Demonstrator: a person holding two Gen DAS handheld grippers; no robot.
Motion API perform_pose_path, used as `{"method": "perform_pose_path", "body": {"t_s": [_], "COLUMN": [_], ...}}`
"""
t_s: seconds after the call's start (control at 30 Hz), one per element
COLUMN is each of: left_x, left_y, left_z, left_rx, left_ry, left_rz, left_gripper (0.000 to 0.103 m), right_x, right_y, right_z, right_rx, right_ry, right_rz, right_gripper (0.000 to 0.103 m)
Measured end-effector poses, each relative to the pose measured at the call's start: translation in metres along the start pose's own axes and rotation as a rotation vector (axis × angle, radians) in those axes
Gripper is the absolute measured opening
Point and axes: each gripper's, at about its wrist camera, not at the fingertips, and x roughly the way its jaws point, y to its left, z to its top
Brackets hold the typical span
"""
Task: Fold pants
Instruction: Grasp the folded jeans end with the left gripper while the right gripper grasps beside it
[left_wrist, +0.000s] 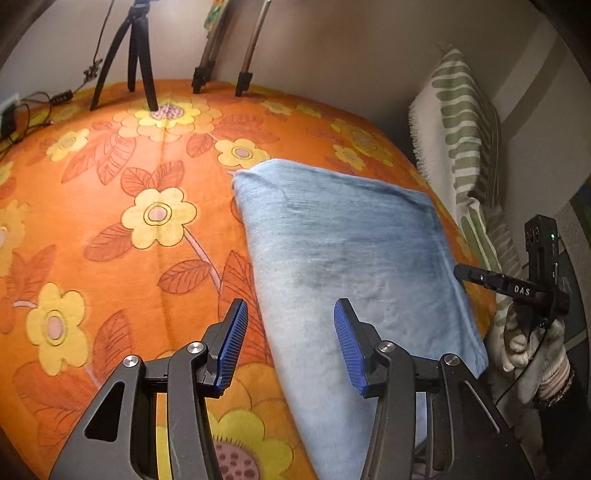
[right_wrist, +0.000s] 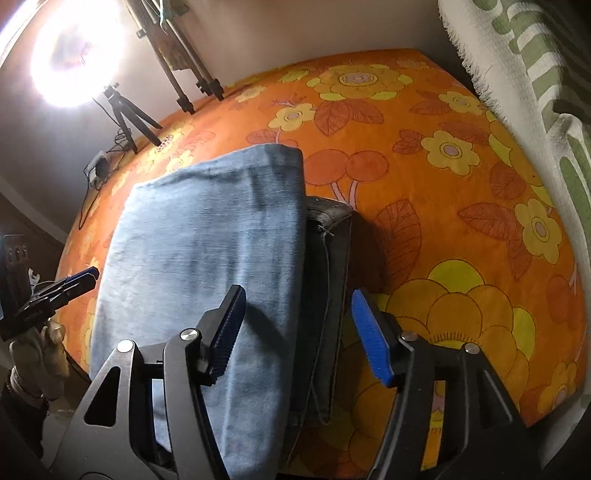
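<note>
Left wrist view: left gripper (left_wrist: 291, 345) fingers stand apart, empty, over the near left edge of the folded pants (left_wrist: 354, 266). Right gripper (right_wrist: 295, 332) likewise gapes above the right edge, likely to release the fold on the orange bedspread (right_wrist: 461, 206).

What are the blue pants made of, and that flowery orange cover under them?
The blue pants look like denim: faded, matte, with a fine woven streaky grain and darker worn patches. The orange cover looks like a soft printed fabric, maybe fleece or brushed cotton: dull, slightly fuzzy surface, with flowers printed on it. I can't tell the exact fibre.
</note>
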Motion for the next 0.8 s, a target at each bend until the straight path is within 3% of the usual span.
{"method": "perform_pose_path", "body": {"t_s": [0.13, 0.4, 0.7, 0.8], "left_x": [0.011, 0.024, 0.035, 0.039], "left_y": [0.006, 0.004, 0.008, 0.009], "left_z": [0.005, 0.011, 0.017, 0.017], "left_rx": [-0.027, -0.014, -0.042, -0.047], "left_ry": [0.008, 0.020, 0.025, 0.022], "left_rz": [-0.014, -0.033, -0.075, -0.088], "left_gripper": [0.047, 0.047, 0.047, 0.047], "right_x": [0.012, 0.034, 0.040, 0.041], "right_y": [-0.006, -0.020, -0.014, -0.008], "right_z": [0.008, 0.017, 0.021, 0.021], "right_rx": [0.006, 0.073, 0.019, -0.015], "right_ry": [0.021, 0.057, 0.045, 0.030], "right_rz": [0.010, 0.108, 0.219, 0.215], "right_gripper": [0.063, 0.063, 0.062, 0.062]}}
